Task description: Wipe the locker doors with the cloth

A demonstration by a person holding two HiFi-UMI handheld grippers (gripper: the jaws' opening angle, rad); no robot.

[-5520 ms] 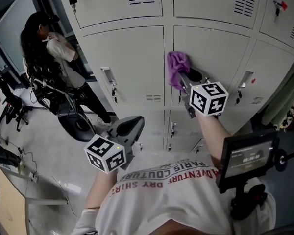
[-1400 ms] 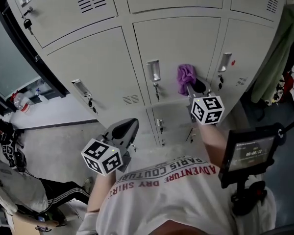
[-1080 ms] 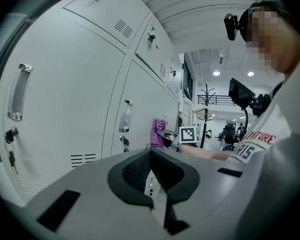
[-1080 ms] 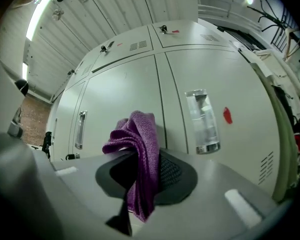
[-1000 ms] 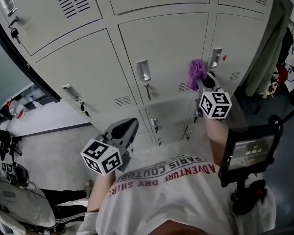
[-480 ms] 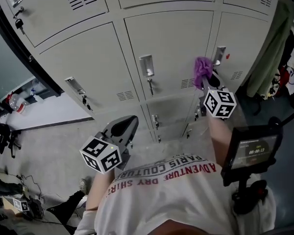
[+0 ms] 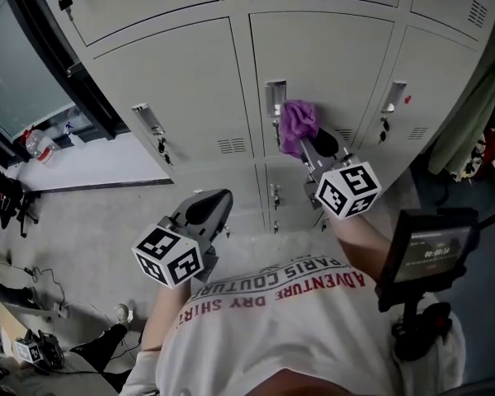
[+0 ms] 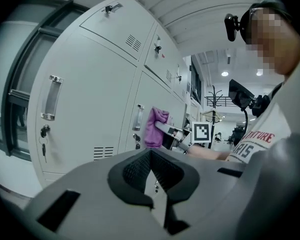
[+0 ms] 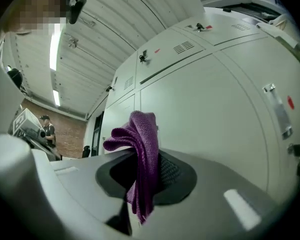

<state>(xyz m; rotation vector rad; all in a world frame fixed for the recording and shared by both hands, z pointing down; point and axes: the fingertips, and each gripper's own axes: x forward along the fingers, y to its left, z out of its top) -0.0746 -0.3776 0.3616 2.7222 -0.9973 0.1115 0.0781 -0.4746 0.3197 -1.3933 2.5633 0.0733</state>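
Cloth (image 7: 298, 122): one purple knitted cloth, bunched up and clamped between the jaws of the right gripper (image 7: 307, 145). In the right gripper view it stands up out of the jaws and droops back over them. The gripper holds it against the middle one of three pale grey locker doors (image 7: 322, 64) set side by side, just to the right of that door's metal handle (image 7: 274, 97).

The left gripper (image 7: 217, 203) is lower and further left, well apart from the lockers. Its jaws are pressed together with nothing between them. Each of the two grippers carries one marker cube (image 7: 348, 190), white with black squares.

Each of the three doors in this row has one upright handle near its left edge and one small slatted vent low down. Keys (image 7: 161, 147) hang below the left and right handles. Parts of three more doors show above this row. Smaller doors below are partly hidden behind the grippers.

The floor (image 7: 74, 221) is grey, with thin cables lying at its lower left. A dark window frame (image 7: 33, 40) stands to the left of the lockers, with one plastic bottle (image 7: 35, 145) at its foot. A green garment (image 7: 478, 97) hangs to the right of the lockers. One small screen (image 7: 429, 250) sits on a mount beside the person's white printed T-shirt (image 7: 289, 328).
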